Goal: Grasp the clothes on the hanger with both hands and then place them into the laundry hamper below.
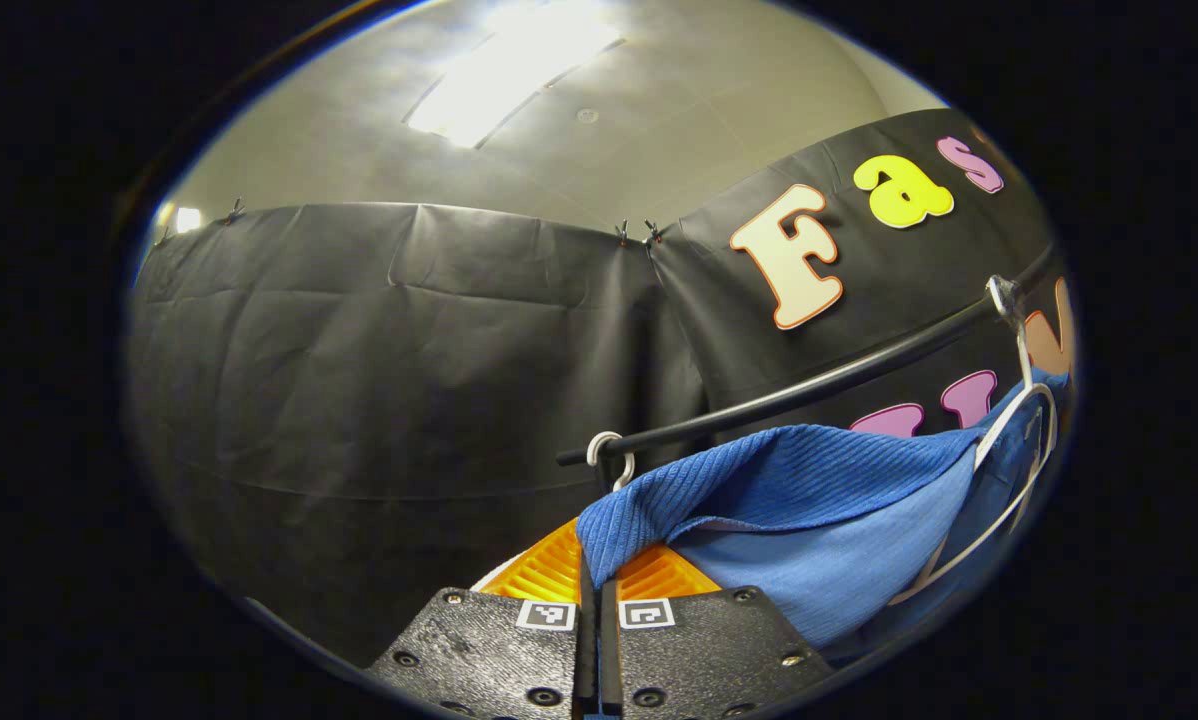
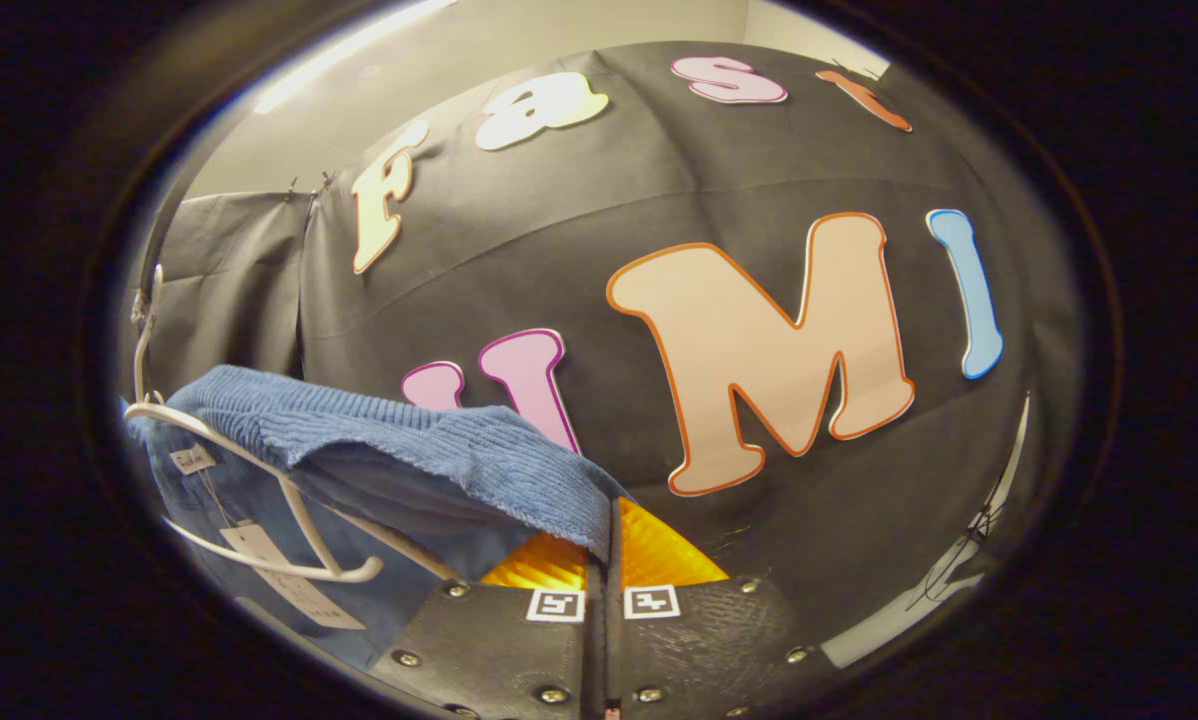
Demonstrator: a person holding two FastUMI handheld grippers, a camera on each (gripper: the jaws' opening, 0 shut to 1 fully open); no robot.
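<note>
Here both grippers pinch the blue knit garment [image 1: 789, 480]: left gripper [image 1: 592, 585], right gripper [image 2: 609, 545]. The white hanger [image 2: 289, 500] inside could snag and get dragged off the black rail [image 1: 819, 385].
</note>
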